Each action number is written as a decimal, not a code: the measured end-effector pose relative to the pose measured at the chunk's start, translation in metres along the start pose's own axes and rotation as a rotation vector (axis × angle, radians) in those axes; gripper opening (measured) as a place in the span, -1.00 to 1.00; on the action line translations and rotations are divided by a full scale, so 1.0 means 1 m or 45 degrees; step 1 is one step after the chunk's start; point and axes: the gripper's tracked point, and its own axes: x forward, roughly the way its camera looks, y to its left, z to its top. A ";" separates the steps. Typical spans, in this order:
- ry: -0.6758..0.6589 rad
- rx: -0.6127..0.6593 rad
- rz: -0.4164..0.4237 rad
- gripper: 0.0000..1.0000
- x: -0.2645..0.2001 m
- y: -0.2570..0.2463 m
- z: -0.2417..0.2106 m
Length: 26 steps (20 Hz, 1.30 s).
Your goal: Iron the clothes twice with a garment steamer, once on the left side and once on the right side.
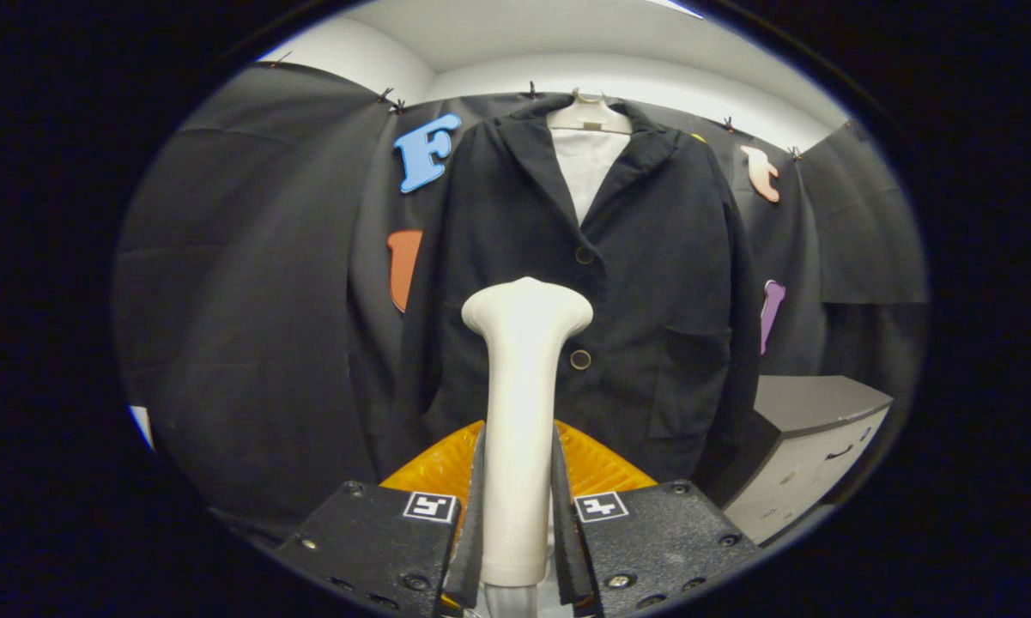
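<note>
Steamer: the cream steamer is standing upright between the gripper's fingers, its flared head level with the jacket's lower button.
Gripper: the gripper is clamping the steamer's handle, both fingers pressing on its sides.
Handling: the steamer is looking rigid and smooth, likely light but top-heavy, so the hold on the straight handle below the head is suiting it; a hose seems to be trailing from its base and may be tugging.
Jacket: the black jacket is hanging on a hanger just beyond the steamer, soft and likely to sway under pressure.
Progress: the head is sitting near the middle; neither side pass is looking begun.
Surroundings: a grey cabinet is standing beside the jacket's hem.
</note>
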 end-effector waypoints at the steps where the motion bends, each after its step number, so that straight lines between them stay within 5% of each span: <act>1: 0.012 -0.007 0.004 -0.26 0.002 0.001 -0.004; 26: 0.435 -0.108 0.041 -0.26 -0.007 -0.017 -0.145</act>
